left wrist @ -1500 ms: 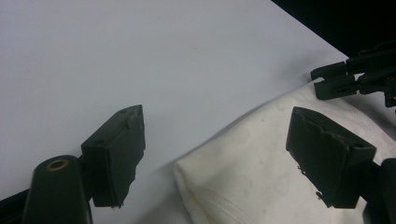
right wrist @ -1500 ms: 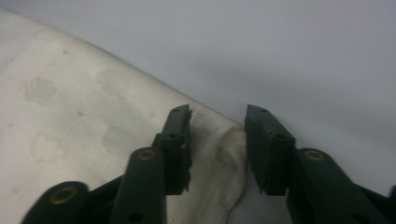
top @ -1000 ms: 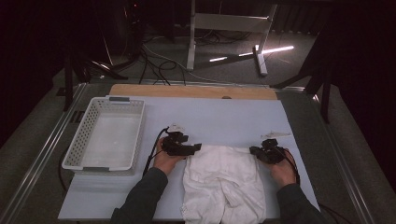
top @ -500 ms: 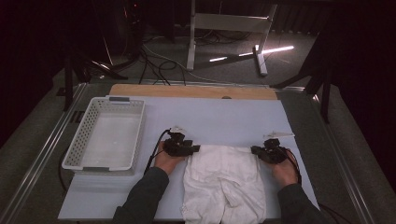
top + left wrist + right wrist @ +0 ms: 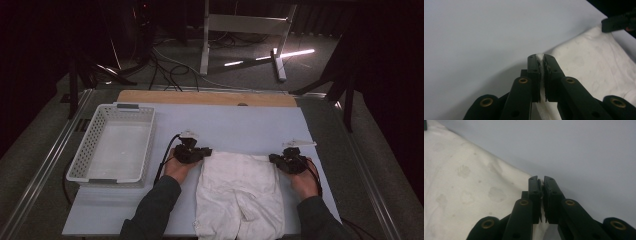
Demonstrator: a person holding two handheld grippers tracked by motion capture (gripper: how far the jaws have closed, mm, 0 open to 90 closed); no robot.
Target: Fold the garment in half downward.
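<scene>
On the pale, smooth counter (image 5: 240, 125) lies a white pair of shorts (image 5: 240, 192), soft and creased, its cloth faintly printed with paw-like marks, waistband away from the person and legs hanging toward the near edge. At its left waist corner the left tongs (image 5: 541, 58) have just been closing, and their black, blocky jaws now pinch a thin fold of the fabric. At the right corner the right tongs (image 5: 540, 180) are clamped on the cloth's edge likewise. Left of the garment stands a white plastic basket (image 5: 90, 145), rectangular, with perforated walls.
</scene>
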